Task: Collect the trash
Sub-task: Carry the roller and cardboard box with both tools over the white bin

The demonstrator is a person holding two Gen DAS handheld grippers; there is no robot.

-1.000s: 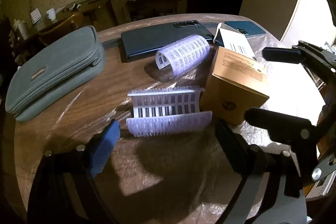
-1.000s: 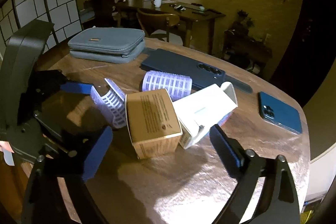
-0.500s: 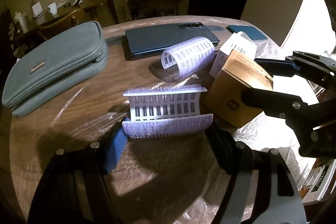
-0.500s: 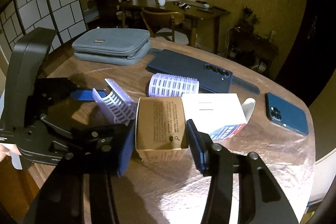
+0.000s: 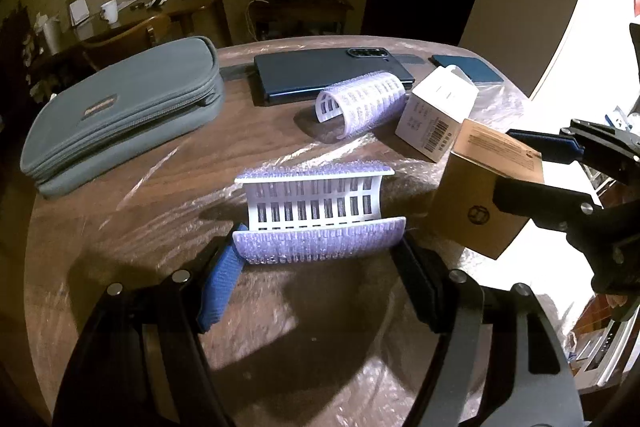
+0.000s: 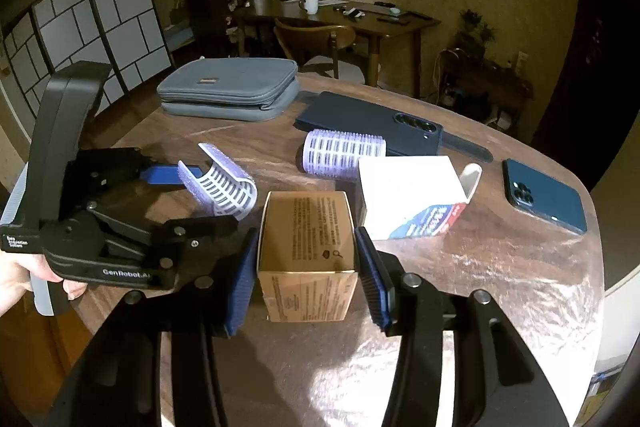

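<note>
A round wooden table (image 6: 500, 291) under a clear plastic sheet carries everything here. At its far side lies a grey pouch (image 5: 120, 111), zipped shut, and next to it a dark folding phone (image 5: 328, 75) lies flat with its camera strip up. A smaller blue phone (image 6: 544, 195) sits near the table's right edge in the right wrist view.

A white box (image 6: 412, 199) lies on its side with one end flap open, just behind the brown box (image 6: 306, 247). The right gripper (image 6: 306, 267) is clamped on that brown box, one blue pad pressed to each side wall (the box's open top faces the camera).

The left gripper (image 5: 320, 267) has a split purple roller (image 5: 320, 215) pinched between its pads, one pad at each end of the lower curved half; the roller opens upward like a trough. A hand (image 6: 24, 275) grips the left tool's handle at the left edge of the right wrist view.

A second roller (image 5: 360, 103), whole and lying on its side, rests between the folding phone and the white box, close to both.
</note>
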